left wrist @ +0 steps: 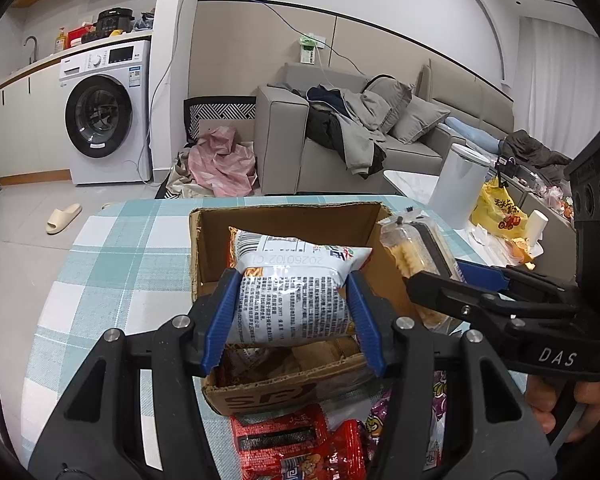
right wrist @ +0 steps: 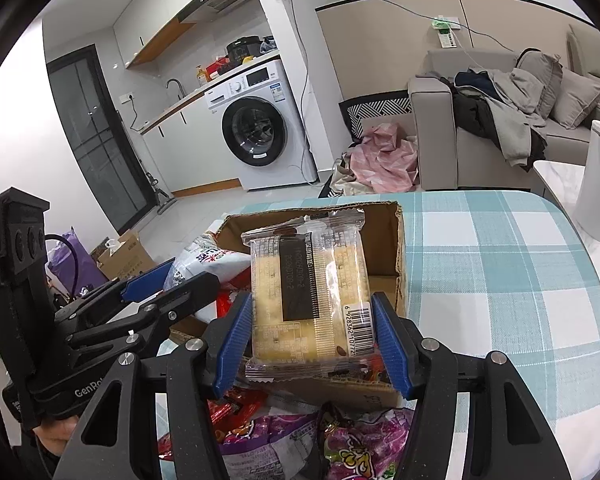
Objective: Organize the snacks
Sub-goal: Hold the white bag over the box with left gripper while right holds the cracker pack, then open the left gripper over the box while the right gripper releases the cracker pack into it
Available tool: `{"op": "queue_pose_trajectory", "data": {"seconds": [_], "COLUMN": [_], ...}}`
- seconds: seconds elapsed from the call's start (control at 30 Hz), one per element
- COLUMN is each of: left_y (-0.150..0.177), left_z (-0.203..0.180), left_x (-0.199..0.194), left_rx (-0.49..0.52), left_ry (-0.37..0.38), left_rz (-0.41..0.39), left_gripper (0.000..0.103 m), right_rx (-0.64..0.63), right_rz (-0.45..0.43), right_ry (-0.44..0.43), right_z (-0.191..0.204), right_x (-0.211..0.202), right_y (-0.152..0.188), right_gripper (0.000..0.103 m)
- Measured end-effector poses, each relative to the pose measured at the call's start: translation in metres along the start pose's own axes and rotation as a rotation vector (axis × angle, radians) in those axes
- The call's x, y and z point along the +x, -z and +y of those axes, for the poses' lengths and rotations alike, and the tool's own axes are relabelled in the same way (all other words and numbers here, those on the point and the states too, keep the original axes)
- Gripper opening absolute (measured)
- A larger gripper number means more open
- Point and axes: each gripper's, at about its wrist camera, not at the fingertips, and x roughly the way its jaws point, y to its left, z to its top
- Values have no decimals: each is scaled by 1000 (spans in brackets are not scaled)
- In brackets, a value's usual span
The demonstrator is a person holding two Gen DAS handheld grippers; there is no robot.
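My left gripper [left wrist: 292, 312] is shut on a white snack bag [left wrist: 296, 288] with printed text and holds it over the open cardboard box [left wrist: 216, 248]. My right gripper [right wrist: 312, 340] is shut on a clear-wrapped pack of yellow biscuits [right wrist: 312, 292], held over the same box [right wrist: 392, 248]. In the left wrist view the right gripper [left wrist: 432, 276] and its biscuit pack [left wrist: 408, 248] sit at the box's right edge. In the right wrist view the left gripper [right wrist: 180, 280] and the white bag [right wrist: 208, 260] are on the left.
Red snack packs [left wrist: 288, 444] and purple packs [right wrist: 352, 448] lie on the checked tablecloth [right wrist: 500, 280] in front of the box. A white canister [left wrist: 456, 184] and a yellow bag [left wrist: 496, 208] stand right of the table. A sofa and a washing machine are behind.
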Motion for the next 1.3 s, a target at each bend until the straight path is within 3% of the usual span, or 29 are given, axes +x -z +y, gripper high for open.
{"op": "queue_pose_trajectory", "data": {"seconds": [0.77,1.07,1.2,1.3], "left_y": [11,13,12,13], "left_z": [4,1,2,4], "left_x": [42,39,28,10], "left_rx": [18,19,17,20], "left_ry": [-11,-12,10,5], "left_rz": [68,74,73,41], "left_gripper": [52,52,66,81], "right_rx": [3,-27,-38,-34], "right_rz": [-5,-30,-46,-41], "right_ry": [5,6,17,15], "right_z": [-8,-3,-5,-9], "right_x": [17,9,-4,-12], "right_y": [-2,1,2,4], "right_gripper": [60,61,69,87]}}
